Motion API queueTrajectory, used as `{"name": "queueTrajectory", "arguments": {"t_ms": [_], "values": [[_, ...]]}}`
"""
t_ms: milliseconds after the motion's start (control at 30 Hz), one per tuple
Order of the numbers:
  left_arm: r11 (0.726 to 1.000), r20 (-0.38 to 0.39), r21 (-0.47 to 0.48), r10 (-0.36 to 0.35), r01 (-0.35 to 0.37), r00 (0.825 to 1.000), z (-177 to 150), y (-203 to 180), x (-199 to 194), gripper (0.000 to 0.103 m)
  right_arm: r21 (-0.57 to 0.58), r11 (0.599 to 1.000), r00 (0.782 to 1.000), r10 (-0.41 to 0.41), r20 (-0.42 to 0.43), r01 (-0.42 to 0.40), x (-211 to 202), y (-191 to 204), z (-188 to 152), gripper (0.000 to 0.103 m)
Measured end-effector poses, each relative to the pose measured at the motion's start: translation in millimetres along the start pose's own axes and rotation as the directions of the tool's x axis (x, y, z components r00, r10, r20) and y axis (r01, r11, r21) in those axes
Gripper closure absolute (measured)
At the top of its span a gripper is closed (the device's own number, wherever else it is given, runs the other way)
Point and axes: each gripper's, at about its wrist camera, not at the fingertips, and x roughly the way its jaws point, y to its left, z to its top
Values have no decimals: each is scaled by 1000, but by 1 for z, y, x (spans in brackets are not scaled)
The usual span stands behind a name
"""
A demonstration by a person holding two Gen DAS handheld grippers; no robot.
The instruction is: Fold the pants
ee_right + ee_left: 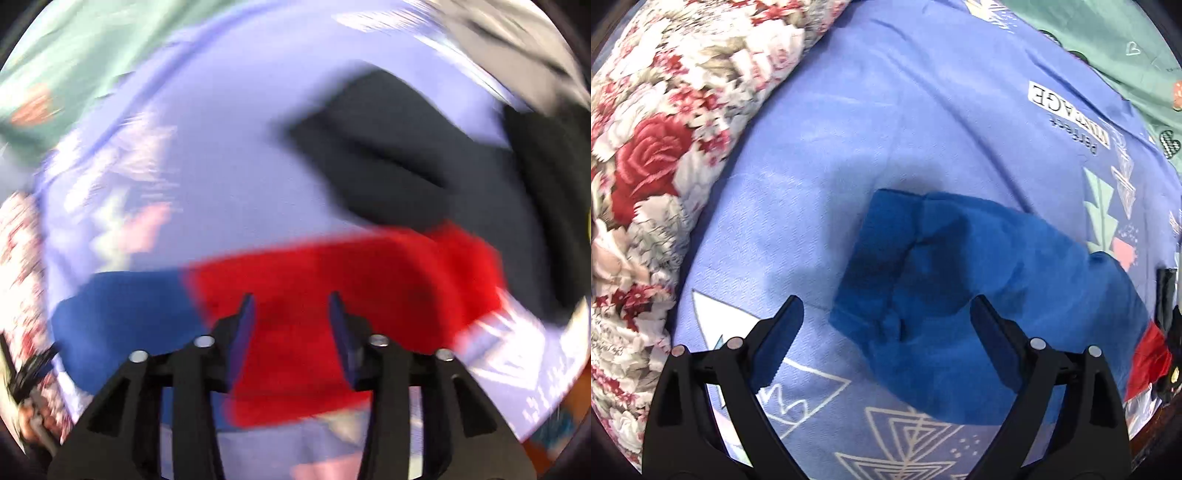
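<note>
One pants (979, 280) — two dark garments (380, 147) — one quilt (653, 155).

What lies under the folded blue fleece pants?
The blue fleece pants rest on a periwinkle printed bedsheet, visible all around them. The sheet directly beneath is covered; whether anything else lies there cannot be seen.

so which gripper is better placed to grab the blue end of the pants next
Left, probably. The left gripper is open with the blue pants between its fingers; the right gripper, in a blurred view, hangs over the red part.

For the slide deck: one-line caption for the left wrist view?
Open left gripper poised over blue pants on a lavender printed bedsheet, floral quilt alongside.
</note>
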Motion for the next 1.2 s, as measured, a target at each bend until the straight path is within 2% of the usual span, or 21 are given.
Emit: {"name": "queueTrajectory", "arguments": {"t_ms": [67, 133, 233, 367, 467, 500, 533, 633, 667, 733, 867, 1033, 1100, 1133, 1200], "values": [[1000, -16, 6, -1, 1, 1000, -4, -3, 6, 10, -81, 991, 994, 101, -47, -105, 21, 43, 11, 50], [1000, -49, -5, -19, 19, 999, -5, -4, 16, 10, -166, 971, 983, 155, -99, -170, 44, 85, 18, 50], [1000, -68, -26, -13, 11, 998, -14, -4, 24, 9, -317, 933, 982, 130, -139, -169, 77, 154, 18, 50], [998, -119, -62, -32, 25, 992, -22, 6, 36, 9, -364, 910, 969, 127, -212, -199, 115, 205, 17, 46], [989, -144, -133, -84, 65, 986, -29, 20, 42, 7, -410, 892, 960, 83, -269, -192, 130, 216, 5, 46], [987, -144, -140, -95, 75, 985, -31, 24, 43, 7, -419, 886, 955, 80, -286, -200, 133, 220, 2, 49], [988, -142, -136, -96, 77, 985, -31, 24, 43, 7, -430, 876, 947, 82, -310, -217, 133, 220, -2, 58], [993, -136, -102, -80, 66, 988, -35, 30, 39, 7, -457, 851, 926, 85, -367, -259, 128, 204, -17, 75], [994, -138, -96, -74, 61, 988, -35, 31, 39, 7, -469, 844, 921, 73, -383, -262, 128, 194, -25, 77], [994, -144, -93, -67, 54, 987, -31, 29, 41, 7, -478, 835, 922, 84, -378, -272, 127, 186, -27, 79], [996, -149, -80, -50, 38, 988, -26, 23, 45, 7, -464, 843, 924, 93, -372, -271, 134, 187, -15, 79], [996, -147, -82, -48, 36, 988, -20, 17, 46, 7, -535, 809, 942, 65, -329, -242, 145, 216, -6, 76], [995, -147, -88, -51, 39, 988, -20, 19, 46, 7, -551, 798, 942, 59, -332, -244, 147, 220, -5, 77], [995, -147, -91, -53, 39, 988, -20, 18, 44, 7, -565, 791, 944, 48, -328, -237, 149, 222, -5, 82], [995, -145, -91, -53, 40, 988, -23, 20, 42, 7, -576, 778, 936, 44, -348, -251, 149, 227, -3, 100]]}}
